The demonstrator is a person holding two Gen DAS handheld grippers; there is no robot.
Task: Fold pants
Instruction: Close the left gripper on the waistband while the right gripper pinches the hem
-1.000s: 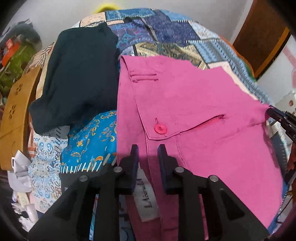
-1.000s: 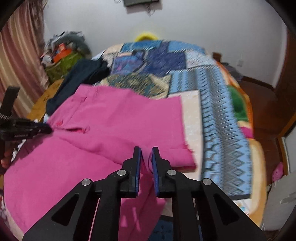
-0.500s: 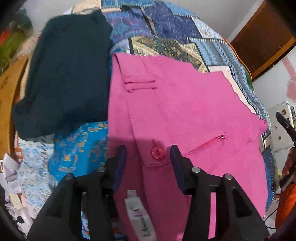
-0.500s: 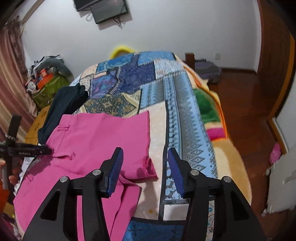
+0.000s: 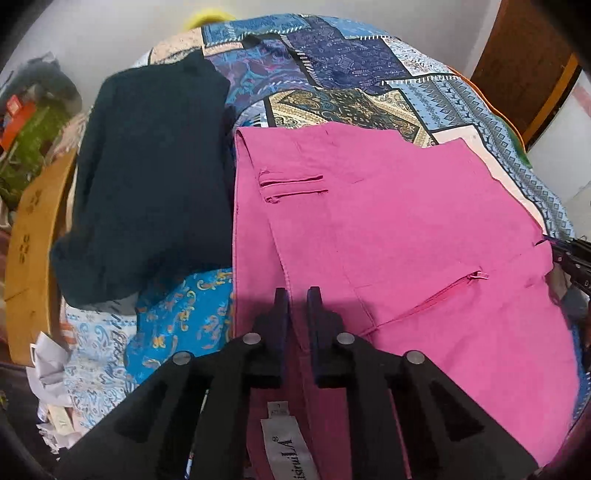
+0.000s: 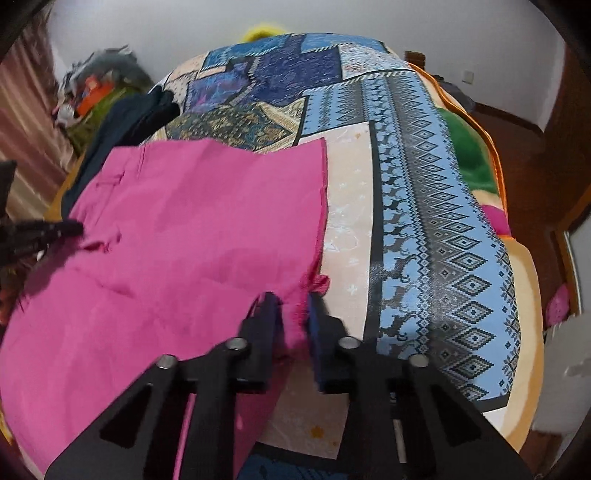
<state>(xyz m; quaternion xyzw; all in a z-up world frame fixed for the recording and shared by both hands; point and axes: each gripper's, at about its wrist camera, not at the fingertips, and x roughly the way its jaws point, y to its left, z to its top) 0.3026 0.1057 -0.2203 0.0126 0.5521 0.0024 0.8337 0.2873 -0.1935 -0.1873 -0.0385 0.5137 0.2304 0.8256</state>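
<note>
Patchwork bedding in blues, navy and cream point(image 6: 424, 206) is covering the bed that fills both views, with a white wall rising behind it and a yellow cushion point(image 6: 264, 31) peeking over the far end. Pink pants point(image 5: 388, 229) are lying flat across the near part of the spread, waistband toward the left and hems toward the right. Just beside them on the left, a dark navy garment point(image 5: 147, 177) is lying spread out, its edge touching the waistband, while a curved wooden bed rail point(image 5: 35, 251) and a heap of clutter point(image 5: 29, 122) are crowding the far left. The left gripper point(image 5: 297, 295) is pinching the waistband near the fly, its jaws having just been closing, fabric caught between them and a white size label point(image 5: 284, 443) showing below. The right gripper point(image 6: 293, 301) is clamping a bunched bit of the pant hem, its jaws likewise having just been closing on the cloth. Nothing is lying on top of the pants.
</note>
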